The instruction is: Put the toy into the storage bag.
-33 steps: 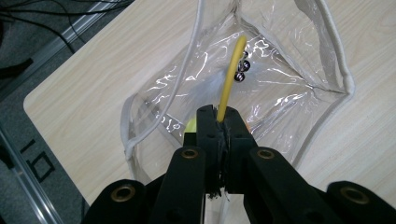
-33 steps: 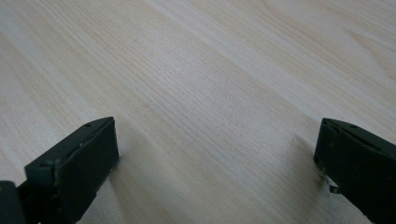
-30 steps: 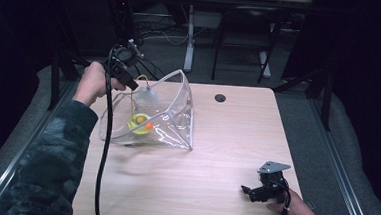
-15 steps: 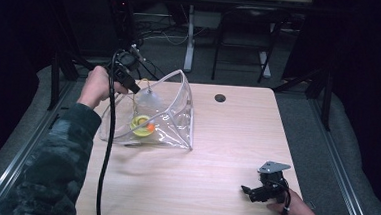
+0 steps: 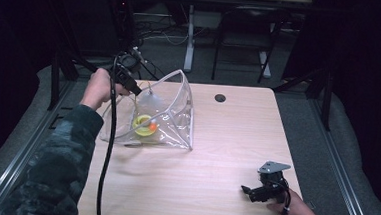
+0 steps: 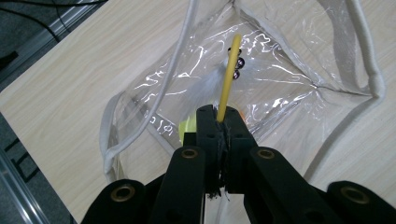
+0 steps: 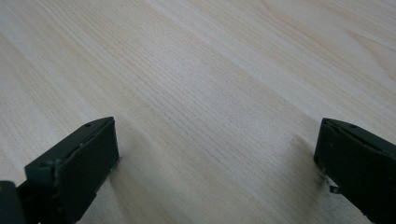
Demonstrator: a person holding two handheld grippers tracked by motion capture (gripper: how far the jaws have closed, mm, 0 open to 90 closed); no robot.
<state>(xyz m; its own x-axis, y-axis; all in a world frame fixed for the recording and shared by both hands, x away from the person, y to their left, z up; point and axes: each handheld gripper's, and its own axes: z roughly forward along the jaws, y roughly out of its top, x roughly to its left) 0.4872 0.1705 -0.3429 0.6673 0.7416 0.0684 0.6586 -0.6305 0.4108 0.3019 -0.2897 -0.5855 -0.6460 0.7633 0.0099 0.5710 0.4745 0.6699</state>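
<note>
One clear plastic pouch with grey piping [image 5: 170, 119], one yellow ring [image 5: 142, 123], one small orange ball [image 5: 152, 126], one thin yellow stick [image 6: 228, 79].

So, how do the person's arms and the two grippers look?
The left sleeve is dark green camouflage. The left gripper has black jaws with brass-coloured pivot rings, and a thick black cable trails from it. The right gripper is black, with a grey three-cornered plate on top and flat, dark pads.
</note>
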